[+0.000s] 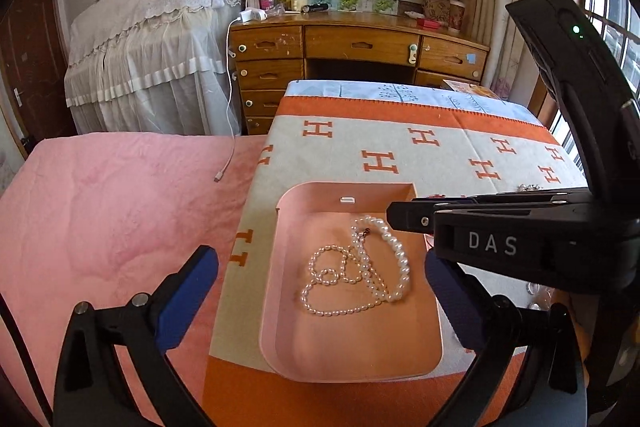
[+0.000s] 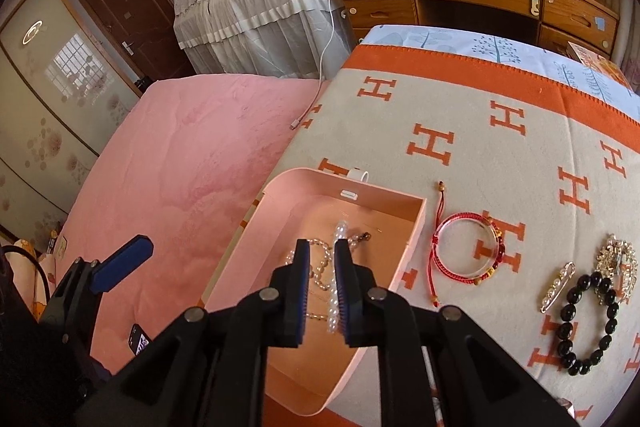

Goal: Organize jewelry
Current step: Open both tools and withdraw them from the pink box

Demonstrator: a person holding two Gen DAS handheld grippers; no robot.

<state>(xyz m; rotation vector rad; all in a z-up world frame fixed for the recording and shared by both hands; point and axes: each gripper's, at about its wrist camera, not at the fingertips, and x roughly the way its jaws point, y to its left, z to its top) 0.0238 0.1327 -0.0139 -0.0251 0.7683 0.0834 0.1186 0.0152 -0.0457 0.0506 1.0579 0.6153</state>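
A pink open box (image 1: 352,367) lies on the orange-and-cream H-pattern blanket (image 1: 400,155). Inside it lie pearl strands (image 1: 360,267), one thick and one fine, tangled together. My left gripper (image 1: 320,257) hovers over the box, open wide, with nothing between its pads. My right gripper (image 2: 322,251) points down into the box (image 2: 384,203) with a narrow gap. The thick pearl strand (image 2: 340,227) shows in that gap along the right pad, and the other pad stands clear of it. In the left wrist view the right gripper (image 1: 394,217) reaches in from the right.
Right of the box lie a red cord bracelet with a clear bangle (image 2: 468,247), a pearl pin (image 2: 558,287), a black bead bracelet (image 2: 584,327) and a glittery chain piece (image 2: 616,263). A pink bedcover (image 1: 100,227) with a cable end (image 1: 218,179) lies to the left. A wooden desk (image 1: 360,43) stands behind.
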